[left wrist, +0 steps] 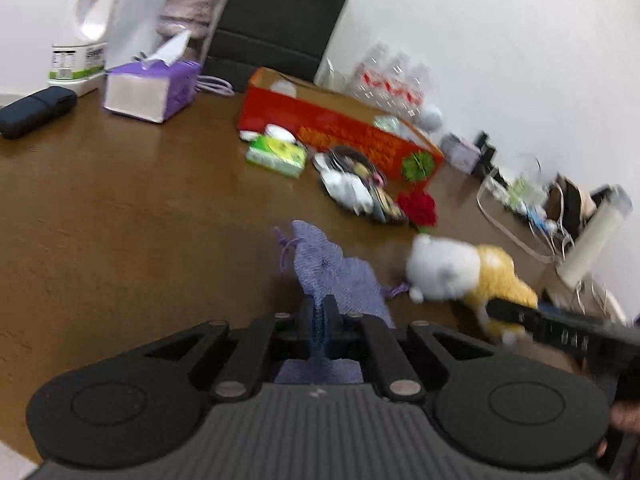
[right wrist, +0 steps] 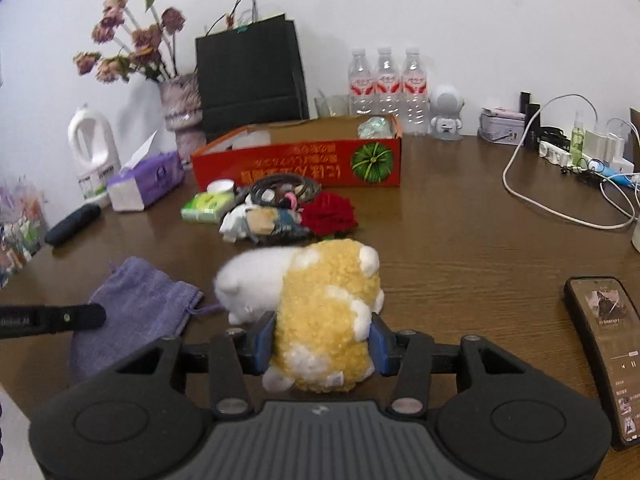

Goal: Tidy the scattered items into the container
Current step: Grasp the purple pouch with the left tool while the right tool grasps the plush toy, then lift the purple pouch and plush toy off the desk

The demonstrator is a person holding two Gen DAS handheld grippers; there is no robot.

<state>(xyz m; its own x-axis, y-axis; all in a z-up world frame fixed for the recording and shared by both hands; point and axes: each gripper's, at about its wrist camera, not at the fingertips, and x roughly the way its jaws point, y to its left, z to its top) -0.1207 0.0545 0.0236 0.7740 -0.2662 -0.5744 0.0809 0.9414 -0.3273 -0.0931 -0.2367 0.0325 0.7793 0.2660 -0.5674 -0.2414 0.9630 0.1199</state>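
My left gripper (left wrist: pixel 320 312) is shut on a purple drawstring pouch (left wrist: pixel 336 268), which also shows in the right wrist view (right wrist: pixel 140 304) with the left gripper's finger (right wrist: pixel 80 316) on it. My right gripper (right wrist: pixel 322 340) is shut on the yellow and white plush toy (right wrist: pixel 320 300), seen in the left wrist view too (left wrist: pixel 460 272). The red cardboard box (right wrist: pixel 296 160) stands open at the back (left wrist: pixel 340 128). In front of it lie a green tissue pack (right wrist: pixel 206 206), a red fabric rose (right wrist: pixel 330 212) and a pile of small items (right wrist: pixel 268 208).
A purple tissue box (right wrist: pixel 148 180), white detergent jug (right wrist: pixel 92 152), vase of dried flowers (right wrist: pixel 180 108), black paper bag (right wrist: pixel 252 76) and three water bottles (right wrist: pixel 384 84) line the back. A phone (right wrist: pixel 612 344) lies at right, cables and a power strip (right wrist: pixel 560 152) beyond. A dark case (right wrist: pixel 72 224) lies at left.
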